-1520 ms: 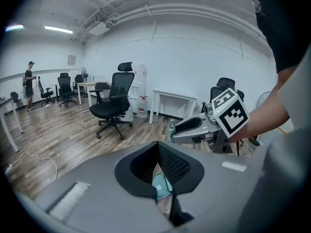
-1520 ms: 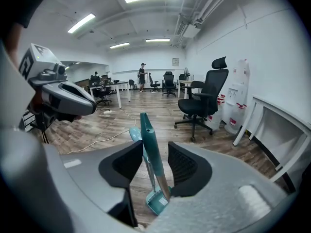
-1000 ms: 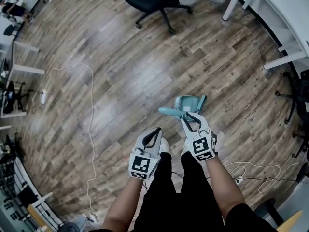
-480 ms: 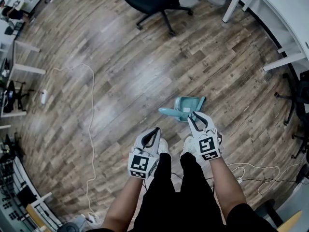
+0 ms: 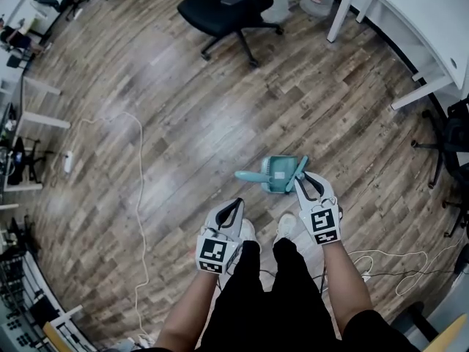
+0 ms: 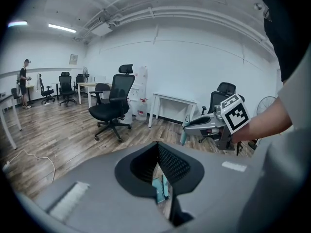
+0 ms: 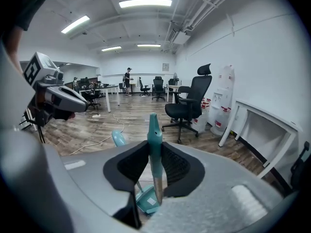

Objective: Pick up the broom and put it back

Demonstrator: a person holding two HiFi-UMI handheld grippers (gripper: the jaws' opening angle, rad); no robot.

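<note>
Broom handle (image 7: pixel 154 130), teal, upright and clamped between the jaws of the right gripper (image 5: pixel 307 182). A teal dustpan (image 5: pixel 277 176) hangs just beside it above the wood floor (image 5: pixel 183 108), ahead of the person's feet. Left gripper (image 5: pixel 236 204): jaws together, nothing held. Black office chair (image 5: pixel 231 6) well beyond.

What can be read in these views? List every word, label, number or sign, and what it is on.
No readable text in any view.
Black-and-white square marker and its twin: patterns, not writing.
Labels on the white water jugs: too small to read.
Small framed wall sign: too blurred to read.
</note>
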